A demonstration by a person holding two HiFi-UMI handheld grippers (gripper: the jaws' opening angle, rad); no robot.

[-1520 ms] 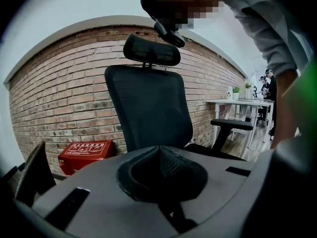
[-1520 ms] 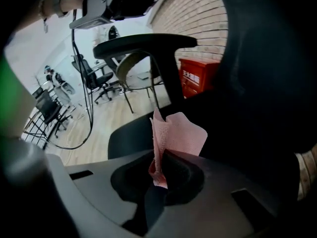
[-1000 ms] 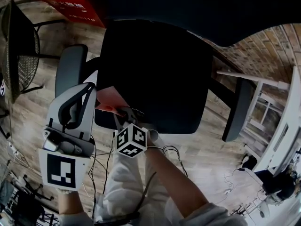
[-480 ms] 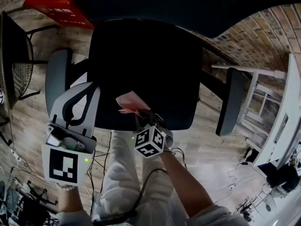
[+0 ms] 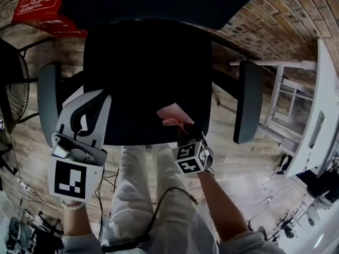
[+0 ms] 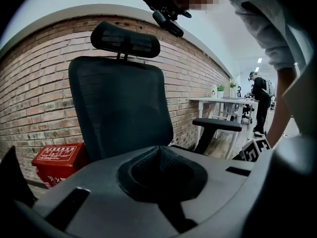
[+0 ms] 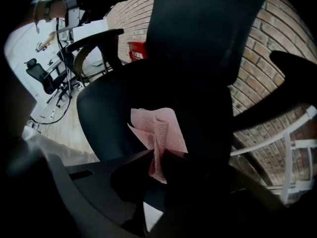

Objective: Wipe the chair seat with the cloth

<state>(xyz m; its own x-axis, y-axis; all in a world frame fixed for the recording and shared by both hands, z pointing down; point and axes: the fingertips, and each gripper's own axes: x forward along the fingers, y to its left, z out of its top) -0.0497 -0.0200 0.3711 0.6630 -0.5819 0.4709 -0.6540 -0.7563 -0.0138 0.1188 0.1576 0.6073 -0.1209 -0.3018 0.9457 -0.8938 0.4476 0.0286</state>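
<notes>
The black office chair's seat [image 5: 143, 73] fills the middle of the head view. A pink cloth [image 5: 172, 113] lies against the seat's front right part, and my right gripper [image 5: 181, 126] is shut on it, its marker cube just off the front edge. In the right gripper view the cloth [image 7: 158, 125] fans out from between the dark jaws [image 7: 157, 155] over the seat [image 7: 109, 103]. My left gripper [image 5: 99, 96] hovers at the seat's front left with its jaws together and nothing in them. The left gripper view [image 6: 159, 150] looks at the backrest [image 6: 119, 108].
Armrests stand at the seat's left [image 5: 47, 97] and right [image 5: 248, 99]. A red box [image 5: 39, 4] sits on the wooden floor by the brick wall. A mesh chair [image 5: 13, 89] is at far left, a white desk [image 5: 318, 89] at right. A person [image 6: 258, 98] stands far off.
My right gripper has carried the pink cloth rightward along the front of the seat. The left gripper has stayed at the seat's front left.
</notes>
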